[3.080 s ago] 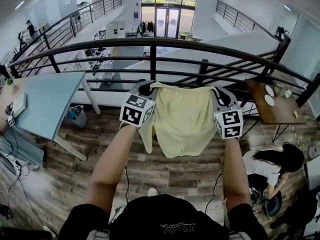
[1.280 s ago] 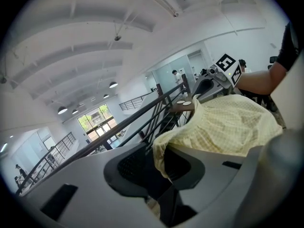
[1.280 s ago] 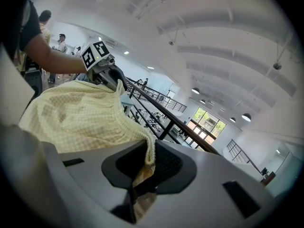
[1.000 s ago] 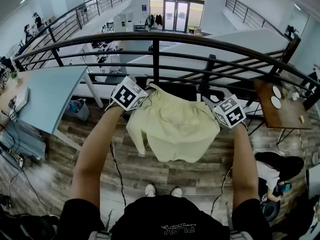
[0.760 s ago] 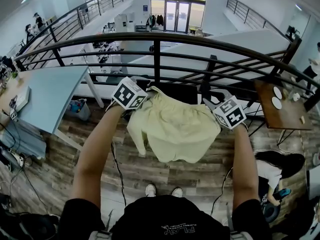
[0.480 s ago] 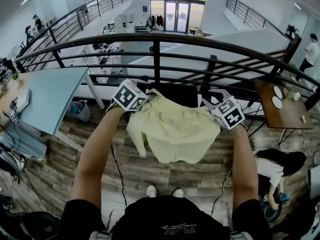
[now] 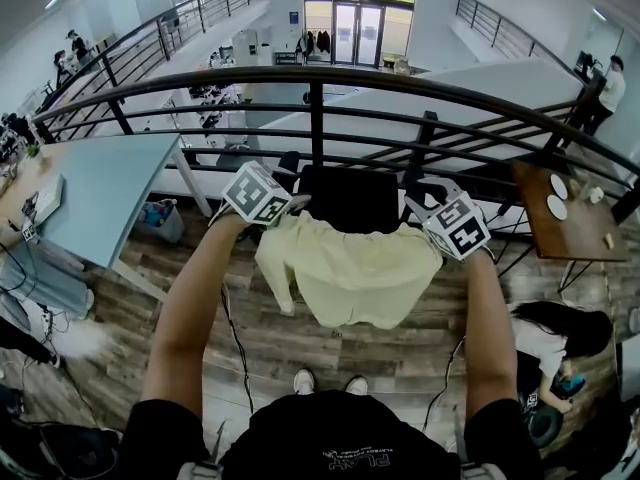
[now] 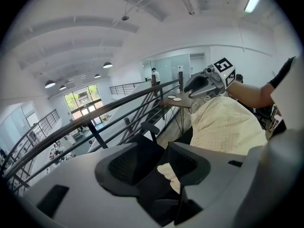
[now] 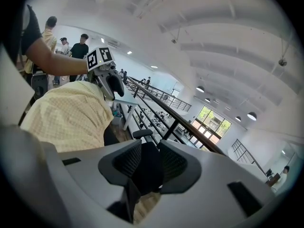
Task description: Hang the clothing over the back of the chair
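— Where is the shirt, and what have you got on it?

— The shirt (image 7: 350,273) is stretched in the air between my two grippers, just on my side of the chair (image 7: 345,196). Its top edge runs along the near edge of the chair back, and the rest sags toward 6 o'clock. My left gripper (image 8: 160,164) is pinched on a fold of yellow cloth at the shirt's 10 o'clock corner. My right gripper (image 9: 145,169) has its jaws close together at the 2 o'clock corner. Cloth shows just under them, so I take it as clamped too, though it is dark between them.

— How will it handle?

— Light, thin and floppy, I'd say; it droops wherever it isn't held. A shallow pinch could slip, so the shoulders are the place to grip, wide apart, for a straight top edge. The chair back lies at 12 o'clock from the shirt, and I judge the draping not yet done.
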Demonstrator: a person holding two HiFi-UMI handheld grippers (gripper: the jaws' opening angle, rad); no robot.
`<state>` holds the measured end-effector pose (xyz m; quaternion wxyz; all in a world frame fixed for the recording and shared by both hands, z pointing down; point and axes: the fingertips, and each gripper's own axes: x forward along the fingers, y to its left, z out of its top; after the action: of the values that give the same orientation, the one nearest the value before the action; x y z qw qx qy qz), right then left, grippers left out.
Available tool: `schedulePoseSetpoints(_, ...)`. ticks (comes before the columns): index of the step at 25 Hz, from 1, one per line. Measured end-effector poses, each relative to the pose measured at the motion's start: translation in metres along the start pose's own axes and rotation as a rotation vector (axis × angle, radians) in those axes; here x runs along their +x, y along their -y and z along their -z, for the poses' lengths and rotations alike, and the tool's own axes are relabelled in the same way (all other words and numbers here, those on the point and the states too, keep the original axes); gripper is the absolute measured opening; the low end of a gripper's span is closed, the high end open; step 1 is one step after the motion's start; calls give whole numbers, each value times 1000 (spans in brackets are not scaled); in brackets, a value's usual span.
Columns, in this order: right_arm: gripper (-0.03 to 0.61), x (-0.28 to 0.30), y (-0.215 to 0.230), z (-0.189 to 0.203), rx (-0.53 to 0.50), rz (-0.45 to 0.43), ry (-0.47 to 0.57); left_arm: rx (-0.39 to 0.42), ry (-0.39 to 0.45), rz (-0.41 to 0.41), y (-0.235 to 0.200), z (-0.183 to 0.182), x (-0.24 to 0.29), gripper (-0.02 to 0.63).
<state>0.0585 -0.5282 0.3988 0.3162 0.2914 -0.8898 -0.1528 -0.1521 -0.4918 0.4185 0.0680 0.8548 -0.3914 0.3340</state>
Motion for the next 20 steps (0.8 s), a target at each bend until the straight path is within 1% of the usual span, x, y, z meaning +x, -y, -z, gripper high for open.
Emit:
schedulePoseSetpoints(3, 127, 1, -2, -3, -1, 1, 6, 3, 23, -40, -2, -5, -3, 216)
schedulePoseSetpoints(8, 120, 1, -7, -9, -13, 4, 4, 0, 52, -51, 0, -10, -6, 215)
schedulePoseSetpoints(13, 98, -5, -4, -21, -14, 37, 48, 13, 122, -83, 1, -27, -16, 199)
schedulePoseSetpoints(14, 91, -7, -2, -23, -13, 54, 58, 18, 143, -94, 1, -31, -19, 189)
schedulePoseSetpoints(16, 71, -11, 3, -28, -10, 95, 87, 21, 194, -126, -1, -40, -27, 145)
schedulePoseSetpoints(19, 44, -19, 10, -38, -1, 150, 139, 26, 254, -192, -8, -48, -39, 47)
schedulePoseSetpoints(20, 40, -22, 11, -42, 3, 164, 154, 27, 267, -209, -9, -49, -42, 32)
